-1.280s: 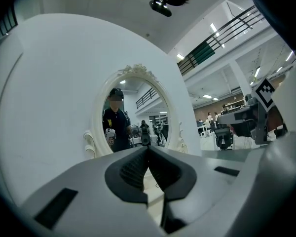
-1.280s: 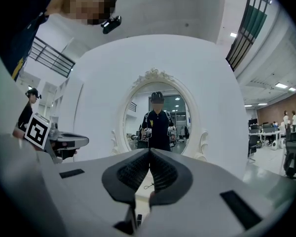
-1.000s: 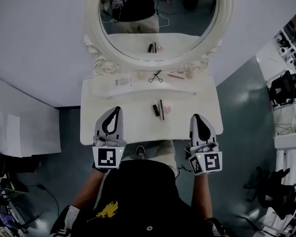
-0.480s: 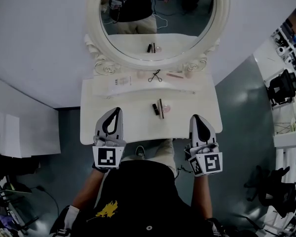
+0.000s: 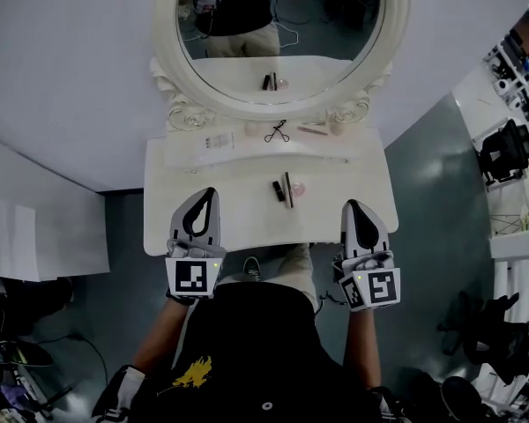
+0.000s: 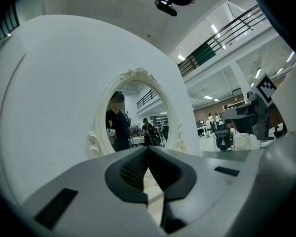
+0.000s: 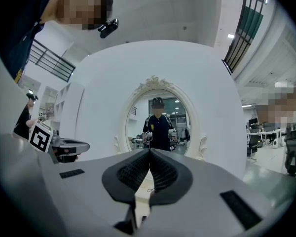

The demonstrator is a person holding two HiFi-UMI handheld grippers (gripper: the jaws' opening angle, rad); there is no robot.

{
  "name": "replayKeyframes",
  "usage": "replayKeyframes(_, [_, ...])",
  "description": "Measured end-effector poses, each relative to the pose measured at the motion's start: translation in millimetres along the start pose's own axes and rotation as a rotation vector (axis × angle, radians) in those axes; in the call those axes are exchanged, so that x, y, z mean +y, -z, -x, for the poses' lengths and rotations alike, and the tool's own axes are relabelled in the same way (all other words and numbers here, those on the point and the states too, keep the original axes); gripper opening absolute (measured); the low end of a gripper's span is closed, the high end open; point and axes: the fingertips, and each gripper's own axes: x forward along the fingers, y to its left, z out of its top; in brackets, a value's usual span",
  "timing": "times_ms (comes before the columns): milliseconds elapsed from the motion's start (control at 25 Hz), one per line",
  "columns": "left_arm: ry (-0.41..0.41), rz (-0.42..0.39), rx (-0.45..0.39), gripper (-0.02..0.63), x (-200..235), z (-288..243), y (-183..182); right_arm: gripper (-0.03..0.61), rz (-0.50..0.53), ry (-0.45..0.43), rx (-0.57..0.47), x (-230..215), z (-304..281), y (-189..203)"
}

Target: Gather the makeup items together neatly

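Note:
On the white dressing table [image 5: 247, 223], three makeup items lie side by side at the middle: a dark lipstick [image 5: 279, 189], a slim pencil [image 5: 288, 189] and a pink round puff [image 5: 298, 189]. An eyelash curler [image 5: 277, 133], a pinkish stick [image 5: 314, 131] and a white tube [image 5: 213, 144] rest on the raised back shelf. My left gripper [image 5: 209, 193] is shut and empty over the table's front left. My right gripper [image 5: 351, 207] is shut and empty at the front right edge. In both gripper views the jaws meet with nothing between them, left gripper [image 6: 148, 149], right gripper [image 7: 149, 152].
An oval white-framed mirror [image 5: 282, 25] stands behind the shelf and reflects the person. Grey floor surrounds the table. Office chairs and equipment [image 5: 511, 148] crowd the right side, and white sheets [image 5: 35, 236] lie at the left.
The head view has shifted slightly, so the table sits a touch higher in frame. Both grippers stay shut in about the same places.

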Motion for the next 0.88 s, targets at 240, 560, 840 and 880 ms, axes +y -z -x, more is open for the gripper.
replayKeyframes(240, [0.000, 0.020, -0.012, 0.011, -5, -2, -8, 0.015, -0.068, 0.003, -0.038, -5, 1, -11])
replayKeyframes(560, [0.021, 0.009, -0.020, 0.011, -10, 0, -13, 0.015, -0.006, -0.008, -0.043, -8, 5, -24])
replayKeyframes(840, [0.035, 0.000, -0.034, 0.011, -14, 0, -15, 0.014, -0.014, 0.000, -0.040, -5, 11, -22])
replayKeyframes(880, [0.039, -0.001, -0.035, 0.011, -16, 1, -16, 0.014, -0.018, -0.002, -0.037, -3, 11, -22])
